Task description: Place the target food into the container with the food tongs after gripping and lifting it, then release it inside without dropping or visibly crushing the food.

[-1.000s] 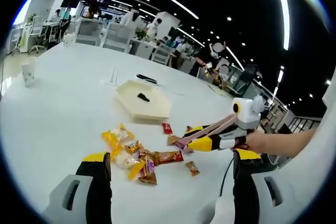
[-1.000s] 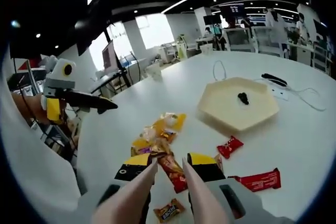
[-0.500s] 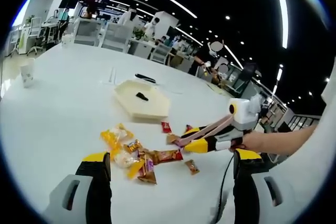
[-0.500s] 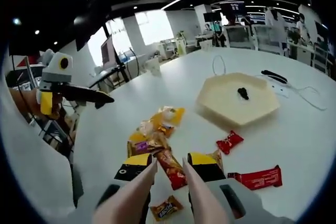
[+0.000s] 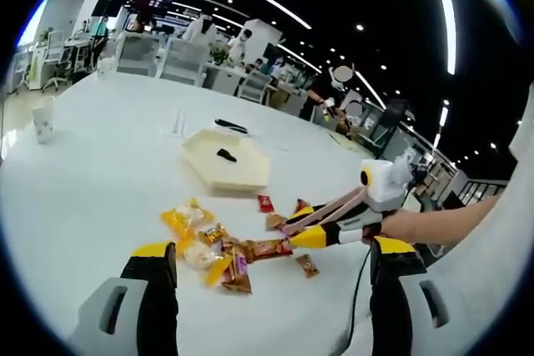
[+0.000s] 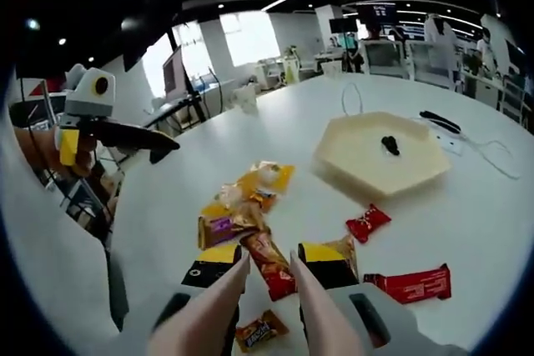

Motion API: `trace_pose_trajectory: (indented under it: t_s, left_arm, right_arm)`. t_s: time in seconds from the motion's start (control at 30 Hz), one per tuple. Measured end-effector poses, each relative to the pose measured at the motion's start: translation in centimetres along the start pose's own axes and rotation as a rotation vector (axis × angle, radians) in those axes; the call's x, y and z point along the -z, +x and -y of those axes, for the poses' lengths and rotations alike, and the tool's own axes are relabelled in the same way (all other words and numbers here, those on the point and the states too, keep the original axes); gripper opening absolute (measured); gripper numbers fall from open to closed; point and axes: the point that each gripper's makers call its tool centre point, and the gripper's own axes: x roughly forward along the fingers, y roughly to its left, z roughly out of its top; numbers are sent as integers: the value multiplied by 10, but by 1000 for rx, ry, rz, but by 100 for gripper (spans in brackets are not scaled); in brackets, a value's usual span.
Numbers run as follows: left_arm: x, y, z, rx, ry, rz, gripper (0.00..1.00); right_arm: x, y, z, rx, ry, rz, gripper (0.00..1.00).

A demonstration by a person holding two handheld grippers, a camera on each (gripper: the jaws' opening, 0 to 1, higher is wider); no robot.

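Observation:
A heap of wrapped snacks (image 5: 219, 249) lies on the white table (image 5: 92, 189). Beyond it sits a cream hexagonal tray (image 6: 380, 157) with one small black piece (image 6: 387, 144) inside. My right gripper (image 6: 269, 263) is shut on pink food tongs (image 6: 219, 299). The tong tips sit on either side of a red-brown packet (image 6: 271, 268) at the heap's near end; I cannot tell if they touch it. In the left gripper view the right gripper (image 5: 304, 224) reaches in from the right with the tongs (image 5: 321, 210) over the heap. My left gripper (image 5: 274, 249) is open and holds nothing; it hovers at the left (image 6: 158, 141).
A small red packet (image 6: 367, 223), a long red bar (image 6: 409, 283) and an orange candy (image 6: 254, 331) lie apart from the heap. A paper cup (image 5: 43, 118) stands at the far left. A black object (image 6: 438, 121) and a white cable (image 6: 350, 102) lie beyond the tray.
The right gripper and tongs have edged slightly lower and closer over the snack heap. The left gripper stays open in much the same place.

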Motion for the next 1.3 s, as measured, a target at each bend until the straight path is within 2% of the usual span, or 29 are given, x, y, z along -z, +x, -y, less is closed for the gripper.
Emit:
trace_pose_trajectory:
  t_s: [0.33, 0.53, 0.97, 1.13, 1.3]
  left_arm:
    - [0, -1, -2, -4, -5, 0, 96]
    - [1, 2, -1, -3, -11, -4, 96]
    - [4, 4, -3, -1, -27, -10, 95]
    - [2, 2, -5, 0, -49, 11, 96]
    - [4, 2, -7, -4, -47, 1, 95]
  right_arm:
    - [6, 4, 1, -5, 4, -12, 27]
    - [3, 7, 0, -16, 16, 2, 27]
    - [5, 18, -2, -38, -96, -49, 27]
    - [7, 21, -5, -48, -129, -63, 27]
    - [7, 23, -3, -46, -147, -73, 27]
